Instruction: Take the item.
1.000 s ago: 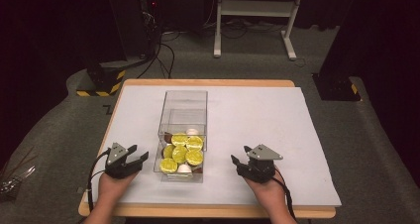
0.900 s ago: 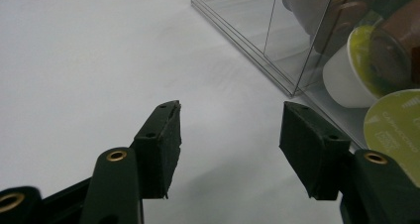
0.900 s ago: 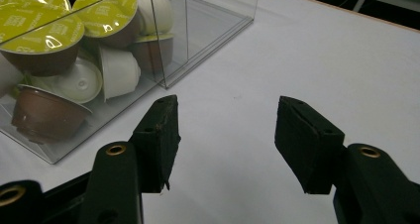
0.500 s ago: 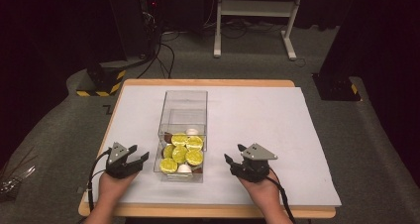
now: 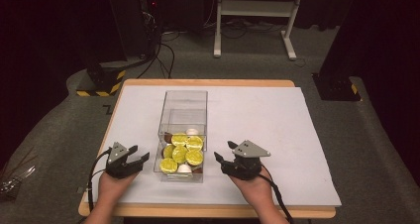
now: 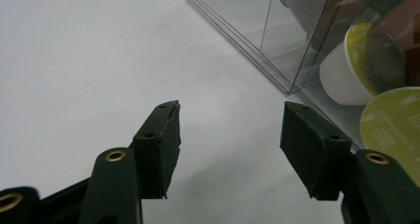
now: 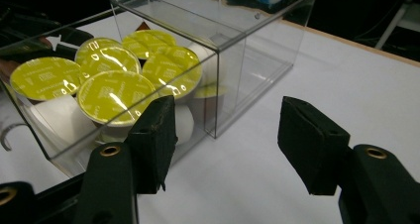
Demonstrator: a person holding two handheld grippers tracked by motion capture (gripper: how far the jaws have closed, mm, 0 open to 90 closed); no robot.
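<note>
High view: the 2 tongs, left gripper [image 5: 141, 155] and right gripper [image 5: 222, 153], flank the box [image 5: 182, 107] of capsules [image 5: 180, 153] between them, jaws apart and empty, seemingly poised to steady it.

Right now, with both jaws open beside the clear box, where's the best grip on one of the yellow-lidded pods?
Probably from above: the clear box is open on top and its walls block the sides. Take a top yellow-lidded pod across its round rim, jaws straddling the lid. The pods lie packed close, some tilted, so pick one with free edges. The right gripper sits nearest.
</note>
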